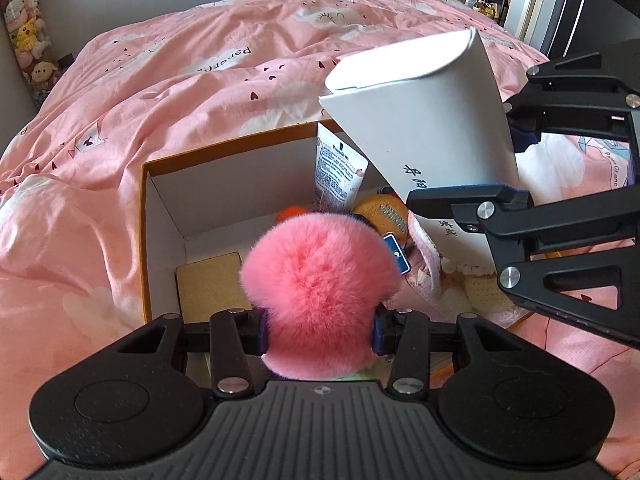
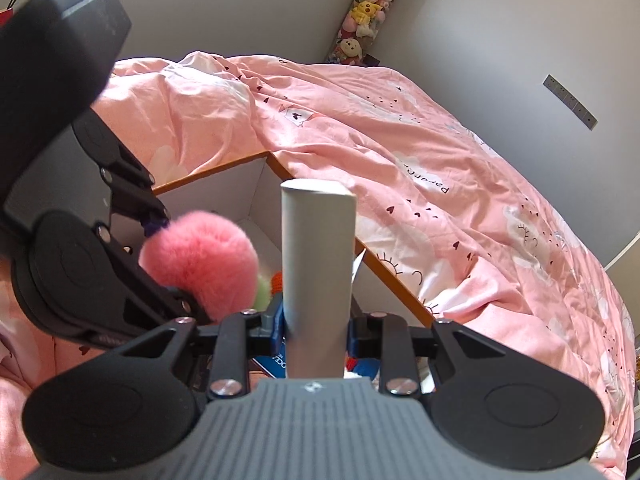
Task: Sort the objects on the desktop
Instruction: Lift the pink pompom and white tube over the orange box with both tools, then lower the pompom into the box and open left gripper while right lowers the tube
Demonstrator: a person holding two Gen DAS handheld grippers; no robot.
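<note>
Clamped between the blue pads of the left claw (image 1: 320, 330), in the left wrist view, a fluffy pink pompom (image 1: 320, 280) is held over an open box (image 1: 160, 200) with an orange rim and white inner walls, which rests on a bed covered by a pink duvet (image 1: 180, 80). Printed on the duvet, upside down, the word "paperc…" can partly be read, and "Paper Crane" appears at the right edge. Inside the box a white tube (image 1: 338, 168) marked "Vaseline" is leaned against the far wall, with a tan block (image 1: 212, 284), an orange knitted item (image 1: 384, 212) and a blue card (image 1: 398, 256) lying near it. At the right, the right claw (image 1: 516, 168) is seen gripping a white carton (image 1: 420, 120) tilted over the box, with dark Chinese characters on its side that cannot be read with certainty. In the right wrist view, the right claw (image 2: 316, 330) is closed on the white carton (image 2: 318, 260), which stands upright between its blue pads above the box (image 2: 256, 196). The left claw (image 2: 168, 256) with the pink pompom (image 2: 200, 256) is seen at the left, just beside the carton. A hanging column of plush toys (image 2: 364, 12) is visible in the corner of the room.
</note>
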